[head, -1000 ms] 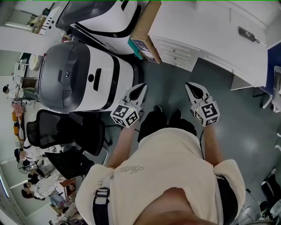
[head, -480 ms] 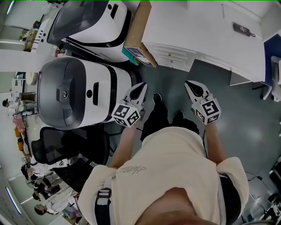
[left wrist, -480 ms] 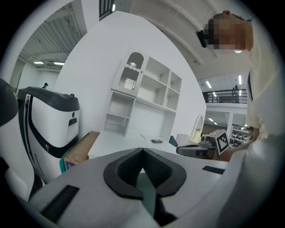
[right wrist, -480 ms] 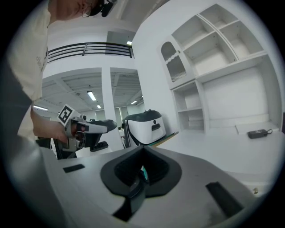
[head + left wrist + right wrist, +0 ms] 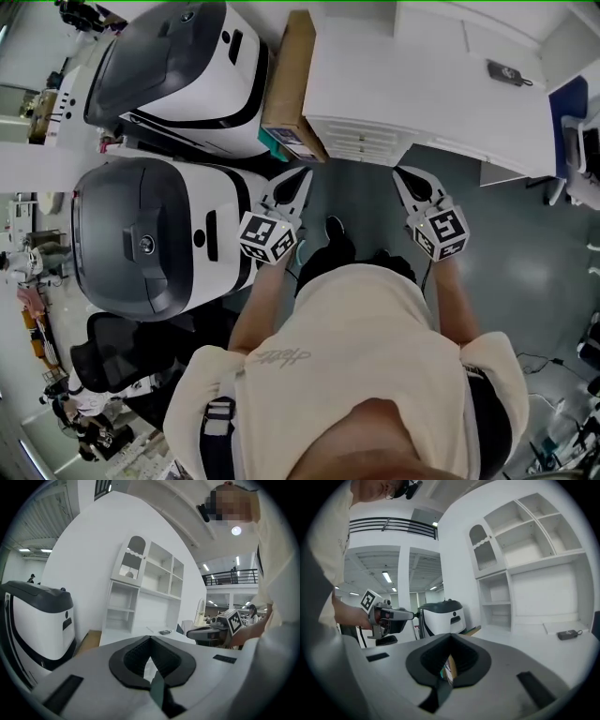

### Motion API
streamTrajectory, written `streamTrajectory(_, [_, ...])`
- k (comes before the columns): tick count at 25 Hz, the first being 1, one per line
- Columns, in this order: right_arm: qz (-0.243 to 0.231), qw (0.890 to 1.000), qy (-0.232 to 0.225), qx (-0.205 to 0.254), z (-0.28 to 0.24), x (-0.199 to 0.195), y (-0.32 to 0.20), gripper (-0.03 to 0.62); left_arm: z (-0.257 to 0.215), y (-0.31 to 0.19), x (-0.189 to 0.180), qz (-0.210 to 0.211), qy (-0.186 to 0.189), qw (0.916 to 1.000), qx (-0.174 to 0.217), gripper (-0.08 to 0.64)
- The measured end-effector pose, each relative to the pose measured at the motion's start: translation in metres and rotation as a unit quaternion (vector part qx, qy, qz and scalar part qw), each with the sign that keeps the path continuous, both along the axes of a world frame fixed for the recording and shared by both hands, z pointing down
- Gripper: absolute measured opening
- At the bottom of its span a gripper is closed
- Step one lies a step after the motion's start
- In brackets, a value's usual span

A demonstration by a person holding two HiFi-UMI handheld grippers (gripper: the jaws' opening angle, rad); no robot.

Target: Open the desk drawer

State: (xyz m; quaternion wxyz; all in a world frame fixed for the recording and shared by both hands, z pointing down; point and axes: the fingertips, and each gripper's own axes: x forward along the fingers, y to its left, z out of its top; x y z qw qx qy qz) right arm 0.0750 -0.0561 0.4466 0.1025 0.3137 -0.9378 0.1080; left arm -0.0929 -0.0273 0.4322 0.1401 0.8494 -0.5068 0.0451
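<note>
- The left gripper [image 5: 298, 184] and right gripper [image 5: 407, 182] were held out side by side in front of the person, both aimed at the table [image 5: 441, 84]. This was read as an approach stance, since nothing was touched.
- Both pairs of jaws were seen pressed together with nothing between them, presumably kept so until a handle is within reach.
- The drawer stack [image 5: 361, 141] was found under the table's left end, below the near edge. It was just ahead of both grippers and apart from them.
- All drawer fronts were judged closed, so the task was taken as not yet begun. The handles were too small to be made out.
- A cardboard box [image 5: 289, 84] was stood on edge against the table's left edge, wedged between it and a white-and-grey machine [image 5: 187, 66].
- A second machine [image 5: 150, 239] was parked just beside the left gripper.
- A small dark device [image 5: 511, 72] was left on the table top toward the right end, well apart from the drawers.
- A white shelf unit [image 5: 525, 550] was set along the table's far edge.
- The way to the drawer fronts was judged unblocked. Only the box could crowd the left gripper.
</note>
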Motion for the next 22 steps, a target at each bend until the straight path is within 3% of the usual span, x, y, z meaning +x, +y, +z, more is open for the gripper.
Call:
streamTrajectory(6, [0.046, 0.998, 0.029, 0.028, -0.016, -0.024, -0.017, -0.006, 0.000, -0.026, -0.032, 0.041, 0.010, 0.9990, 0.014, 0.000])
streamTrajectory(12, [0.107, 0.994, 0.014, 0.015, -0.014, -0.034, -0.027, -0.006, 0.006, -0.049, -0.052, 0.079, 0.050, 0.9954, 0.022, 0.000])
streamTrajectory(16, [0.106, 0.994, 0.022, -0.004, -0.010, -0.043, -0.025, -0.005, 0.013, -0.057, -0.058, 0.084, 0.053, 0.9949, 0.018, 0.000])
streamTrajectory(22, [0.093, 0.995, 0.043, 0.007, -0.017, -0.061, -0.039, -0.005, 0.024, -0.073, -0.066, 0.072, 0.054, 0.9957, 0.019, 0.000])
